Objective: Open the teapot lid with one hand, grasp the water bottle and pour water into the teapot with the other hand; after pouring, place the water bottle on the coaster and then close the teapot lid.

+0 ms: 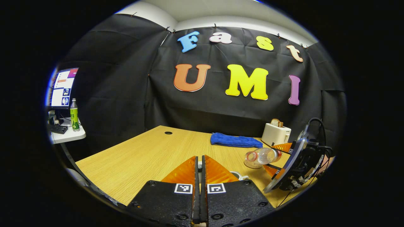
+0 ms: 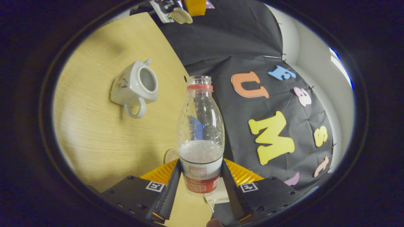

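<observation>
The right tool (image 2: 200, 181) is clamping the clear plastic water bottle with the red neck ring (image 2: 201, 135), both fingers pressing against its labelled lower part. The bottle is uncapped and holding some water in its lower part. In the left gripper view that same bottle (image 1: 262, 155) is lying tilted on its side above the light wooden tabletop (image 1: 148, 157), its open mouth pointing left, with the right tool (image 1: 277, 159) gripping it from the right.

The white ceramic teapot with a loop handle (image 2: 135, 86) is standing on the tabletop with its top opening uncovered, well apart from the bottle's mouth. The round brown coaster (image 2: 170, 155) is lying on the tabletop just beside the bottle's base in the right gripper view; in the left gripper view it (image 1: 251, 164) is sitting directly under the tilted bottle.

The left tool (image 1: 199, 164) is hovering over the tabletop with its fingers together; whether anything thin is pinched between them I cannot tell. A white rim (image 1: 237, 174) is peeking out just right of it.

Farther back, a folded blue cloth (image 1: 235, 140) and a white toaster holding a slice of bread (image 1: 276, 134) are resting on the tabletop
</observation>
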`<move>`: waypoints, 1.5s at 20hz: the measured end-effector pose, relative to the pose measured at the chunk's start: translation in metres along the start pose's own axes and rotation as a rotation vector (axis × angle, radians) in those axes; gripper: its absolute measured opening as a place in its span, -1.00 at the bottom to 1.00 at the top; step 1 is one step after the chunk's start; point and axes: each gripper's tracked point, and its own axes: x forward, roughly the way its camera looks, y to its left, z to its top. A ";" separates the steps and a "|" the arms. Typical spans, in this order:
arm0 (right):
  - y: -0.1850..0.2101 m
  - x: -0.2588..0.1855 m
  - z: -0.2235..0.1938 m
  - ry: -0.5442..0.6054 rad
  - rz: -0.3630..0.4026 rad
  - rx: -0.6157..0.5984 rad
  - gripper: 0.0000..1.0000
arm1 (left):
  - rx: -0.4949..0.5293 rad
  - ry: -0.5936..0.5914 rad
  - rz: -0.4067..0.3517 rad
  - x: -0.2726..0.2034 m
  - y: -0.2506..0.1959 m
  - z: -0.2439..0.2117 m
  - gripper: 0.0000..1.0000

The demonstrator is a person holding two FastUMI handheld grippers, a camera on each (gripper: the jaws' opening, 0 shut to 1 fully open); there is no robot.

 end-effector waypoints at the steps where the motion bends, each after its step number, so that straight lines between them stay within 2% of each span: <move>1: 0.001 0.000 0.001 -0.003 -0.006 -0.024 0.45 | 0.001 0.001 -0.001 -0.001 0.000 0.000 -0.94; 7: 0.000 0.002 0.008 -0.031 -0.048 -0.202 0.43 | -0.001 0.002 -0.005 0.000 0.003 -0.001 -0.94; 10: -0.007 0.004 0.017 -0.058 -0.095 -0.303 0.42 | -0.004 0.008 0.000 0.000 0.007 -0.003 -0.94; 16: -0.007 0.009 0.019 -0.070 -0.101 -0.378 0.43 | -0.020 0.009 0.011 -0.001 0.015 -0.003 -0.94; 17: -0.007 0.010 0.020 -0.071 -0.101 -0.392 0.43 | -0.021 0.009 0.011 -0.002 0.015 -0.003 -1.00; 27: -0.014 0.005 0.021 -0.101 -0.144 -0.510 0.45 | -0.023 0.016 0.010 -0.002 0.018 -0.003 -0.94; 30: -0.018 0.006 0.020 -0.109 -0.159 -0.547 0.43 | -0.018 0.020 0.009 -0.003 0.017 -0.004 -1.00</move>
